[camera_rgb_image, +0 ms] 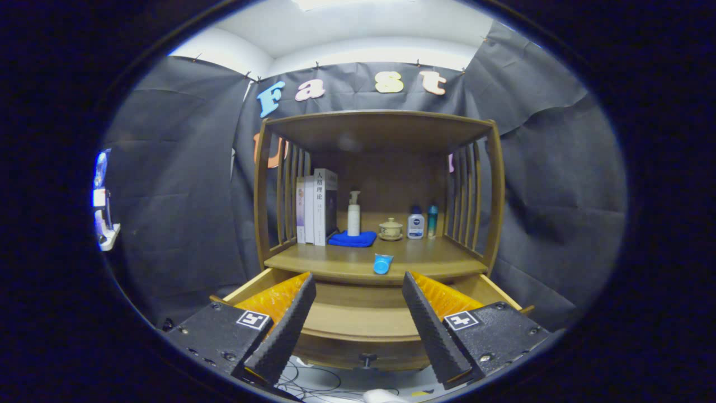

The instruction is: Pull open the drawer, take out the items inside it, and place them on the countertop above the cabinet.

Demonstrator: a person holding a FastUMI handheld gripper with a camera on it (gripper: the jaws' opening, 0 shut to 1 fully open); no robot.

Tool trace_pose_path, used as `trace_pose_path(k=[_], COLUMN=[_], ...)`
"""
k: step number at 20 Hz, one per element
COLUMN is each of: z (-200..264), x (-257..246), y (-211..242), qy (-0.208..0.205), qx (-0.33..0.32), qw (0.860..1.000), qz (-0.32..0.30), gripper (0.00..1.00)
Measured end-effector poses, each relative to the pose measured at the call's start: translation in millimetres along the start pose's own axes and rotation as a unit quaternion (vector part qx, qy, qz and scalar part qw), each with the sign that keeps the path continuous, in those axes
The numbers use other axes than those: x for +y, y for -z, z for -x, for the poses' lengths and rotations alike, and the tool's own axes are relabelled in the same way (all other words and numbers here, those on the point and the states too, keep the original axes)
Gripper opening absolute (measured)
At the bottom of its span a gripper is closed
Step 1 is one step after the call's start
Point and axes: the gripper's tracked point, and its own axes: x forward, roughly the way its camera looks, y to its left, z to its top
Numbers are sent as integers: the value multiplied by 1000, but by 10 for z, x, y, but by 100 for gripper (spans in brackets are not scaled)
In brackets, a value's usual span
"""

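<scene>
Tongs (pixel 358 330) hang released, holding nothing, above the pulled-out drawer (pixel 363 319); beyond them a blue cup (pixel 382 263) lies on the tabletop (pixel 436 258).

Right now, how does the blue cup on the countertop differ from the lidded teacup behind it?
The blue cup lies on its side at the countertop's front edge; the lidded teacup stands upright on a saucer farther back. The blue cup has no lid; the teacup is beige and lidded. Both lie beyond the open hand-held gripper, untouched.
</scene>
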Motion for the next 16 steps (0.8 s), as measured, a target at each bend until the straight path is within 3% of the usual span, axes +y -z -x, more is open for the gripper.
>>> trace_pose_path(k=[9,16], z=[123,-152], x=[-295,-181], y=[703,1219], qy=[54,54], qx=[-9,30], qw=[998,998], qz=[-11,-5], gripper=[98,98])
